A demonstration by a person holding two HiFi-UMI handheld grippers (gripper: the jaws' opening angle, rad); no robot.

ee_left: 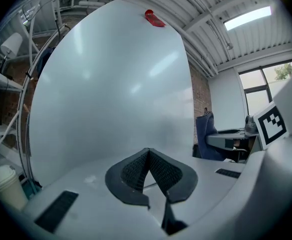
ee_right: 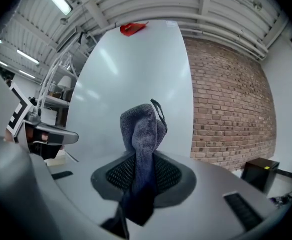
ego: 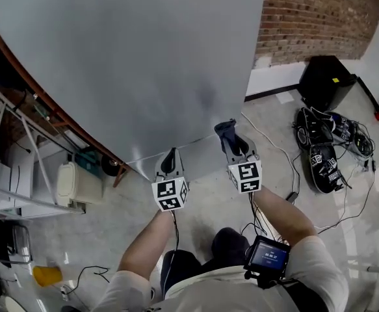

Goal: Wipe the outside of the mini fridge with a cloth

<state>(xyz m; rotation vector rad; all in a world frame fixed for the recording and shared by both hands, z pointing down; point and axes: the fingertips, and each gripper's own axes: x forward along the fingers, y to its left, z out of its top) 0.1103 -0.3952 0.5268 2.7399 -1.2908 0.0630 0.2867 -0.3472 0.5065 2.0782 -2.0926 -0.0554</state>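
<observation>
Pinches, between the fingers (ee_right: 172, 173) of the right gripper (ee_right: 143, 160), a blue-grey ribbed woven cloth (ee_right: 141, 126), jaws clamped on its lower folds, a bunched tuft with a small dark loop standing up past the tips. Shows the left gripper (ee_left: 148, 156) with its dark meshed pads (ee_left: 165, 173) pressed tip to tip, nothing between them. Points both tools at the tall, smooth, pale grey front of the mini fridge (ego: 143, 64), straight ahead on the far side, upright, long axis running top to bottom, a small red object (ee_left: 154, 19) lying on its top edge. Places the cloth low on that front, close to its right edge beside the red brick wall (ee_right: 226, 99), tuft very near the surface; cannot tell from any view whether touching or just apart. Leaves nearly all of the grey front above and to the left of the tuft, so probably calls for pressing forward to make contact, then sweeping leftward and upward across the face. Sets the left gripper just beside the right one, to its left and a little nearer, down by the seam at the foot of the panel, with nothing to wipe with. Makes the right gripper the working one, by position and by load alike; looks like no wiping contact yet confirmed.
</observation>
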